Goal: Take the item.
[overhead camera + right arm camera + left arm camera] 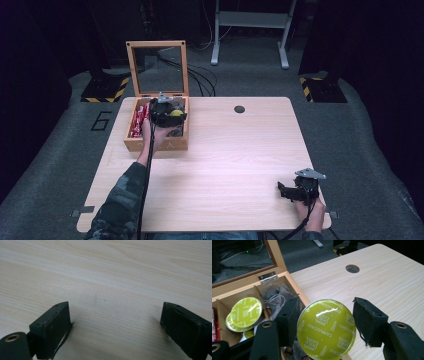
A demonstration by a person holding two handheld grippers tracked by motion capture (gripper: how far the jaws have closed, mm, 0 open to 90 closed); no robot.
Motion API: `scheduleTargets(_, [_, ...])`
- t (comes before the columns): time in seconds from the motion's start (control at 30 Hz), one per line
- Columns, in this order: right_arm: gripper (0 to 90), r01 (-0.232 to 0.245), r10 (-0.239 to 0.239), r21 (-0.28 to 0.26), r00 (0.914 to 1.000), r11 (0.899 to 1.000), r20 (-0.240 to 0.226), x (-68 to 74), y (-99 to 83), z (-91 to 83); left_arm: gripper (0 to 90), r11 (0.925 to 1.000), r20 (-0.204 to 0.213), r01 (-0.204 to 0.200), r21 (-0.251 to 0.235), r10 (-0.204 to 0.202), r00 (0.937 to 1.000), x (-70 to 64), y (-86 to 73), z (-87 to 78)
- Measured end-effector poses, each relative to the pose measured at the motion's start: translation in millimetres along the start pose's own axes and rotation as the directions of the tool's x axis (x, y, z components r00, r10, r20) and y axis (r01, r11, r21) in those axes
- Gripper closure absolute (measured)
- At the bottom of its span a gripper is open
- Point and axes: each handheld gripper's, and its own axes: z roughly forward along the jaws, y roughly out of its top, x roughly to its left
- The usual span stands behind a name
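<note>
A yellow-green coffee capsule (327, 330) printed "Cappuccino" hangs between the black jaws of my left gripper (325, 318), which is shut on it. In the high view that left gripper (167, 112) hovers over the right part of an open wooden box (155, 145), the capsule (175, 113) showing as a yellow spot. Two more green capsules (245, 311) lie stacked in a compartment of the box (295, 288). My right gripper (290, 191) rests low near the table's front right corner. Its jaws stand wide open over bare wood (115, 317).
The box's glass lid (131, 70) stands upright at the back. Red packets (137, 120) fill its left compartment, and dark sachets (275, 293) lie in the rear one. A round cable hole (239, 109) sits in the light wooden table (235, 160) at the far middle.
</note>
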Motion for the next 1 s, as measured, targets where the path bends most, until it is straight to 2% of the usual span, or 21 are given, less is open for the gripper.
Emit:
scheduleTargets(0.47, [8.8,-0.002,0.002,0.000,1.0000,1.000,0.001,0.1,0.1,0.1,39.8,0.9996,0.038,-0.022,-0.017,0.022,0.9990,-19.7,4.9,1.8])
scheduleTargets(0.67, [8.8,-0.004,0.004,-0.001,1.0000,1.000,0.001,0.2,0.2,0.1,39.8,0.9997,0.067,-0.022,-0.012,0.022,0.9975,-27.6,3.6,5.9])
scheduleTargets(1.0, [8.9,-0.005,0.005,-0.002,1.0000,1.000,0.001,0.2,0.1,0.1,39.8,0.9993,0.091,-0.036,-0.009,0.037,0.9952,-40.5,3.1,11.8])
